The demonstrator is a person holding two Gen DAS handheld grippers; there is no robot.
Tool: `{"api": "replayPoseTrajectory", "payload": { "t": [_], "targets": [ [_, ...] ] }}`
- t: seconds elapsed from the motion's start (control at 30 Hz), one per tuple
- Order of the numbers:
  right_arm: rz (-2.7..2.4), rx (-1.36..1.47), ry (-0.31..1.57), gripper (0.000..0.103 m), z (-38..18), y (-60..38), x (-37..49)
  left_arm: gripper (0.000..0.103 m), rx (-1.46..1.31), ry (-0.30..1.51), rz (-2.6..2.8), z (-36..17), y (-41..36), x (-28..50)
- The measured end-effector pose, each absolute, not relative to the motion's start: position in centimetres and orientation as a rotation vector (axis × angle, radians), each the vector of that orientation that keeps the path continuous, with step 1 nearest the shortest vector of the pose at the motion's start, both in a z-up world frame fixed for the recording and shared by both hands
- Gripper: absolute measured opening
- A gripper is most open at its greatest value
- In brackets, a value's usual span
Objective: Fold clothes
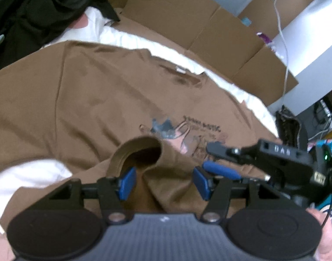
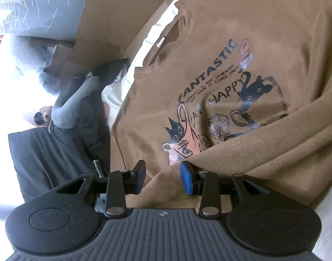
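Left tool point(image 1: 163, 182) parted around shirt point(image 1: 89, 91) sleeve cuff; right tool point(image 2: 162, 178) parted over shirt fold, grip unclear.

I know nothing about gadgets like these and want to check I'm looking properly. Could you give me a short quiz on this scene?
1. Multiple choice: the brown T-shirt lies on A) white bedding, B) a bare wooden floor, C) a glass table.
2. True or false: the shirt's cat print faces up.
3. Fill in: the open cuff just beyond the left claw belongs to the shirt's ____.

Key: 1 A. 2 True. 3 sleeve.
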State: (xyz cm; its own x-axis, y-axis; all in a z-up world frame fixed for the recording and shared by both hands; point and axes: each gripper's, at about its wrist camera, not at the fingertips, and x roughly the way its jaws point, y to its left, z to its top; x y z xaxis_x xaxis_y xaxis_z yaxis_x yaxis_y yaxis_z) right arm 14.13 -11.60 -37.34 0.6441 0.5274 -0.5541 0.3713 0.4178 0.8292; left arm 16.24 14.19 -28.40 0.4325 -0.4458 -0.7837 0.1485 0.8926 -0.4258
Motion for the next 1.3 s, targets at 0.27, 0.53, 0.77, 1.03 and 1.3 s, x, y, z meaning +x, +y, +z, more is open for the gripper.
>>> {"api": "replayPoseTrajectory", "payload": {
  "t": [0.27, 0.53, 0.77, 1.03, 1.3],
  "targets": [
    [0.071, 1.186, 0.974, 0.044, -35.9, -12.1, 12.1, 0.055, -0.284, 1.037, -0.408, -28.2, 14.1, 16.8],
    [0.024, 1.356, 0.970, 0.066, -36.4, -11.1, 9.1, 0.007, -0.509, 1.118, -0.417, -28.7, 16.3, 16.1],
    [0.041, 1.517, 0.976, 0.066, -37.3, -8.6, 7.0, 0.004, -0.661, 1.144, -0.423, -28.1, 17.2, 13.5],
    [0.031, 1.685, 0.953, 0.066, -37.0, -6.8, 4.5, 0.004, -0.807, 1.190, -0.435, -28.1, 16.9, 10.3],
    [-0.003, 1.779, 0.977, 0.063, -36.9, -5.8, 1.8, 0.004, -0.886, 1.172, -0.418, -28.2, 16.7, 7.8]
  ]
}}
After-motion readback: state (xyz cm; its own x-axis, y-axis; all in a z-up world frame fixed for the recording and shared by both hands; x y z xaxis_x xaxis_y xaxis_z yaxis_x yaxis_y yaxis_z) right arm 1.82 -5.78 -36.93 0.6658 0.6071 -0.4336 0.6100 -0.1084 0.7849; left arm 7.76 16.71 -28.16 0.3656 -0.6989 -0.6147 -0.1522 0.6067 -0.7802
